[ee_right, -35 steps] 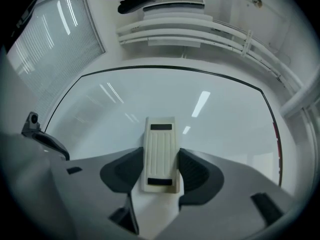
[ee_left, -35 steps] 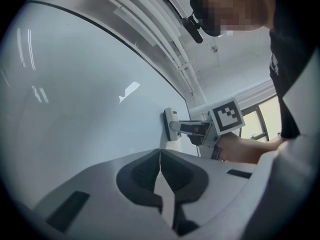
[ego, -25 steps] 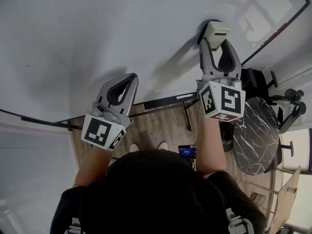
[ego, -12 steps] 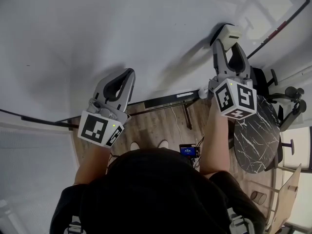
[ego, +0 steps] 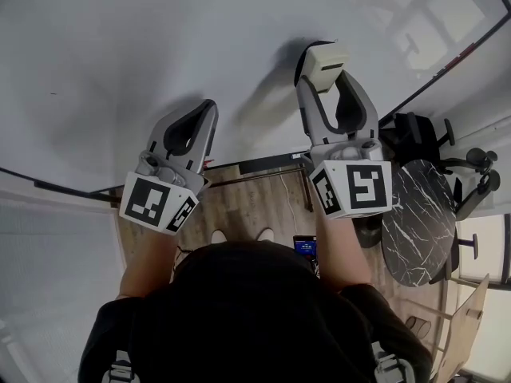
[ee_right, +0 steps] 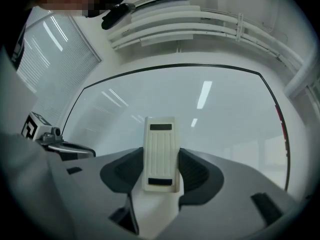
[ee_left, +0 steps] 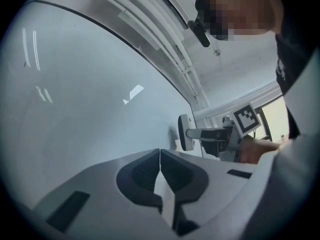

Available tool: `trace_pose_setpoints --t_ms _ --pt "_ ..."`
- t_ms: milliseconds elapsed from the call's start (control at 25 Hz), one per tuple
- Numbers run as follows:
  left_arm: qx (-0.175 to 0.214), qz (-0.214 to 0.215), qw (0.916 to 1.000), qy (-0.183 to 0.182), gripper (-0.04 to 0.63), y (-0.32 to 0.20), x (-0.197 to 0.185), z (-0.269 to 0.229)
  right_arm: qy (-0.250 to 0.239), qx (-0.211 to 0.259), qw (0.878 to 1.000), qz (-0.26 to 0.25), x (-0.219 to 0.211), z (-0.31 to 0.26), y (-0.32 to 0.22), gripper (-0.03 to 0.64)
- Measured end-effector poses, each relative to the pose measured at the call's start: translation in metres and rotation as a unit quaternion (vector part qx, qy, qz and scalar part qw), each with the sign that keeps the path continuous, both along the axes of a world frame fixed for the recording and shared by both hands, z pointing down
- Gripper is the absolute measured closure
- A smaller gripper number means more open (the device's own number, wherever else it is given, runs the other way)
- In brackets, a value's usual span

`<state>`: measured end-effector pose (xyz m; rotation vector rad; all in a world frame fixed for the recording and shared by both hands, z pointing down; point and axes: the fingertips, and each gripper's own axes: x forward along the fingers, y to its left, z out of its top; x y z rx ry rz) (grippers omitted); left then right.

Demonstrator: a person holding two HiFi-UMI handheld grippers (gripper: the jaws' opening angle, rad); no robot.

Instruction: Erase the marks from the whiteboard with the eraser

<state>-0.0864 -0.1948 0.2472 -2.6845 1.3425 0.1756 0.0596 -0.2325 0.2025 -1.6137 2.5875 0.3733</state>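
Count: one whiteboard (ego: 160,38), one eraser (ego: 323,58), two hand-held grippers. Right hand-held gripper (ego: 327,82) has its jaws clamped on the eraser's sides, with the eraser's face against the board, right of centre. Left hand-held gripper (ego: 209,108) sits to its left, jaws closed together on nothing, tips near the board's lower edge.
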Motion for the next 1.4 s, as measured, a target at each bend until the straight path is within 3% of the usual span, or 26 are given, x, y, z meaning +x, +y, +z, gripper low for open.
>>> trace_pose_setpoints --t_ms 320,720,1000,1400 --pt "0.0 -0.004 1.0 -0.004 0.589 0.006 -0.006 -0.004 0.021 0.01 0.999 -0.033 -0.047 -0.004 0.007 0.396" --pt "-0.015 -0.002 0.9999 0.001 0.589 0.007 -0.015 0.006 0.04 0.027 0.999 -0.021 -0.068 -0.013 -0.007 0.396" --pt "-0.02 -0.002 0.9998 0.0 0.589 -0.003 -0.013 0.013 0.031 0.023 0.999 -0.02 -0.057 -0.011 -0.015 0.394" --pt "-0.022 0.008 0.9997 -0.011 0.589 -0.004 0.007 0.012 -0.026 0.001 1.0 0.012 0.013 -0.018 -0.034 0.393"
